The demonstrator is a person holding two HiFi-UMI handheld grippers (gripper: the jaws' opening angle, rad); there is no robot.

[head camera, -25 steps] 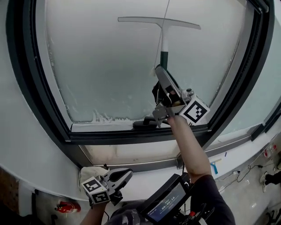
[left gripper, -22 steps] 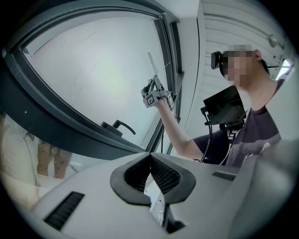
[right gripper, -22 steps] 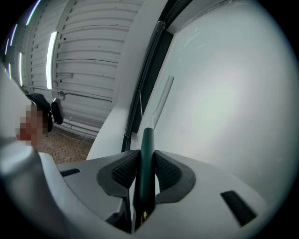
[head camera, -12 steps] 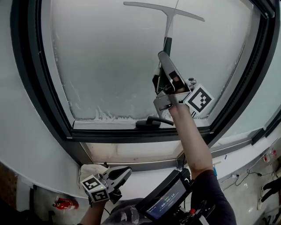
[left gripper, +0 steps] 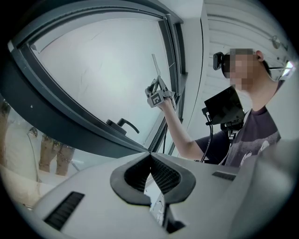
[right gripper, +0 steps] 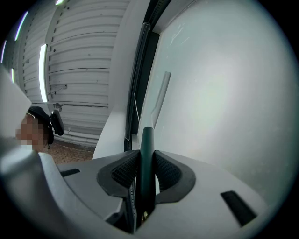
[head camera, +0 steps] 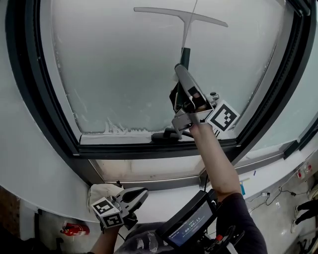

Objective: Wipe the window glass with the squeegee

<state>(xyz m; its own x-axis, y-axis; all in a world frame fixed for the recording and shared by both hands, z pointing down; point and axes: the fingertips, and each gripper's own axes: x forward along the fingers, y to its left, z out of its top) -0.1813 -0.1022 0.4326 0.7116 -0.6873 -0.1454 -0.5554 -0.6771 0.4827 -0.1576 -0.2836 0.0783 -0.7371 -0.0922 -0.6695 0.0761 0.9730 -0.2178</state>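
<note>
The squeegee has a pale blade (head camera: 181,15) lying across the top of the frosted window glass (head camera: 124,74), and a dark green handle (head camera: 185,54) below it. My right gripper (head camera: 180,69) is raised against the pane and shut on that handle. In the right gripper view the green handle (right gripper: 147,144) runs between the ribbed pads (right gripper: 125,170), with the blade (right gripper: 161,93) beyond. My left gripper (head camera: 139,194) hangs low under the sill, shut with nothing in it. Its own view shows the jaws closed together, the left gripper (left gripper: 150,161) pointing toward the right gripper (left gripper: 159,97).
A black window handle (head camera: 166,134) lies on the lower dark frame (head camera: 149,151). A white cloth (head camera: 102,192) sits by the left gripper. A red object (head camera: 72,230) lies on the floor. A screen device (head camera: 191,221) is mounted at the person's chest.
The right gripper carried the squeegee up the glass, then came back down a little. The left gripper has stayed where it was.
</note>
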